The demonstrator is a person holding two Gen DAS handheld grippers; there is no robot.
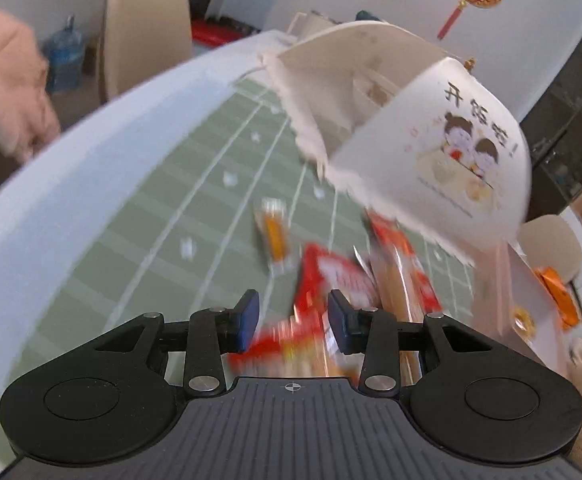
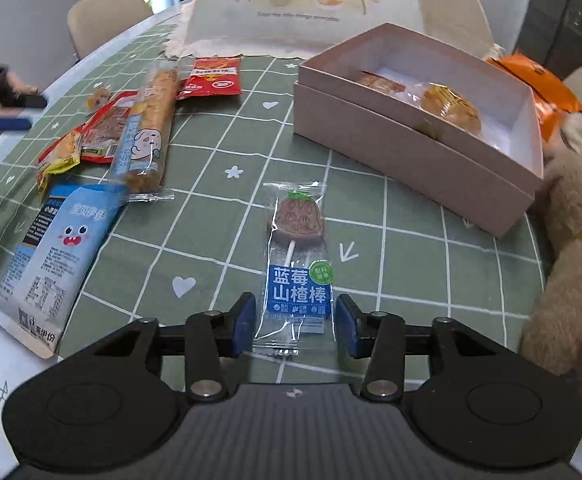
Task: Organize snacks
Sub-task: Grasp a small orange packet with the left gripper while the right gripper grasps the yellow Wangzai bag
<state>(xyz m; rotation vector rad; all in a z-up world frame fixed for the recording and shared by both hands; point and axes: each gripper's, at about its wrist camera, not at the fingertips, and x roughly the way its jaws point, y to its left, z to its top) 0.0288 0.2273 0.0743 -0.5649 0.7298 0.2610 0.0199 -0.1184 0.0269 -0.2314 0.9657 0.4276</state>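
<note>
A: So, how does the right gripper [image 2: 295, 326] stand?

B: Its jaws are parted on either side of the lollipop packet [image 2: 297, 268], whose clear bottom edge lies between the blue pads [image 2: 245, 324]. Neither pad presses on it; the packet lies flat on the green checked tablecloth [image 2: 391, 280].

A: And around it?

B: At two o'clock sits the open pink box [image 2: 419, 152] with wrapped cakes inside. At ten o'clock lie a long sausage stick [image 2: 151, 120], red packets [image 2: 213, 78] and a blue bag [image 2: 51, 260]. A plush toy [image 2: 571, 264] is at three o'clock.

A: The left gripper [image 1: 293, 320]?

B: Half open, and blurred. Red wrappers [image 1: 331, 280] show between and past its fingers, but whether the pads touch them I cannot tell. A white food cover [image 1: 431, 152] is at one o'clock, and a small orange packet [image 1: 275, 236] at twelve.
</note>
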